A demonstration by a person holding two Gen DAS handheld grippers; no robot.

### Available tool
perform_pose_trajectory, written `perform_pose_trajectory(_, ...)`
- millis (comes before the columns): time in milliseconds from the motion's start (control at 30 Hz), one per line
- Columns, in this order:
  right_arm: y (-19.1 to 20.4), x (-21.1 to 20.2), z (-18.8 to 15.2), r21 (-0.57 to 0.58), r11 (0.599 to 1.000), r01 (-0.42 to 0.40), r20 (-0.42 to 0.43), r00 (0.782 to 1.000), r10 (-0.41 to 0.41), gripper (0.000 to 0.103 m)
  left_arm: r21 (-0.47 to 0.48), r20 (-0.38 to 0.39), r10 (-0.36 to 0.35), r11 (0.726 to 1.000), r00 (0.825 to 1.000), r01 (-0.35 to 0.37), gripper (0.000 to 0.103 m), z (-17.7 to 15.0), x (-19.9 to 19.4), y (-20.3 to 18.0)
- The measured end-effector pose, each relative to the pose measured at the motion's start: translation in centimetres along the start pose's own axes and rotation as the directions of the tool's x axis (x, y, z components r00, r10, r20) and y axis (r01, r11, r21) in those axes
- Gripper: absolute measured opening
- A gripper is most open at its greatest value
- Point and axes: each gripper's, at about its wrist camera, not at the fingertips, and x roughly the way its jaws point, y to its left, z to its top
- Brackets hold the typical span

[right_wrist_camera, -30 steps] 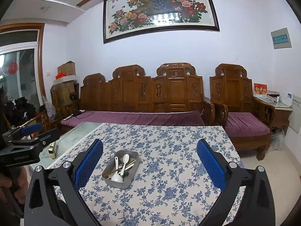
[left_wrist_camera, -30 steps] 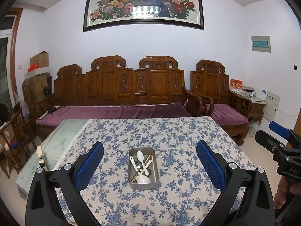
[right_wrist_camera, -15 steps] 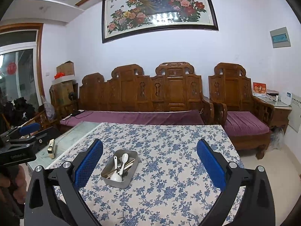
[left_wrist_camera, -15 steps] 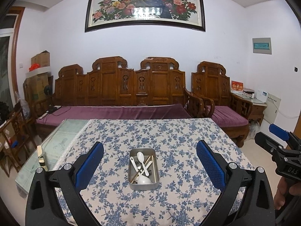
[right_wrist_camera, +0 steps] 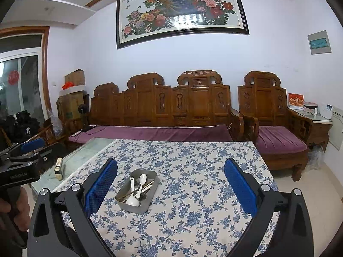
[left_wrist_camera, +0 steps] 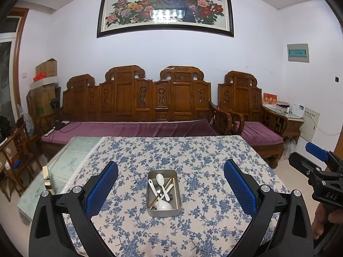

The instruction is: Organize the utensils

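Note:
A metal tin (left_wrist_camera: 152,212) stands on the blue floral tablecloth (left_wrist_camera: 193,160). It holds white spoons (left_wrist_camera: 161,182), a metal fork and wooden chopsticks (left_wrist_camera: 175,190), all jumbled. It also shows in the right wrist view (right_wrist_camera: 150,205), left of centre. My left gripper (left_wrist_camera: 170,189) is open and empty, held above and in front of the tin. My right gripper (right_wrist_camera: 170,189) is open and empty, to the tin's right. Each gripper shows in the other's view, the right one (left_wrist_camera: 317,156) and the left one (right_wrist_camera: 23,150).
The table's left part is bare glass (left_wrist_camera: 70,162), with a small cream object (left_wrist_camera: 45,175) near its edge. A carved wooden sofa (left_wrist_camera: 137,107) with purple cushions stands behind the table, an armchair (left_wrist_camera: 250,115) to its right. The floor (right_wrist_camera: 310,192) lies right of the table.
Both views have shifted only slightly. The tin and utensils have not moved, and both grippers stay open.

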Motion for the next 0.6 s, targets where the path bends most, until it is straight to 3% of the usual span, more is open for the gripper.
perform_pose_trajectory(600, 0.26, -0.19, -0.03, 0.001, 1.000, 0.002, 0.000, 1.000, -0.002, 0.100, 0.008, -0.004, -0.001, 1.000, 1.000, 0.001, 0.095, 0.09, -0.15, 0.01)
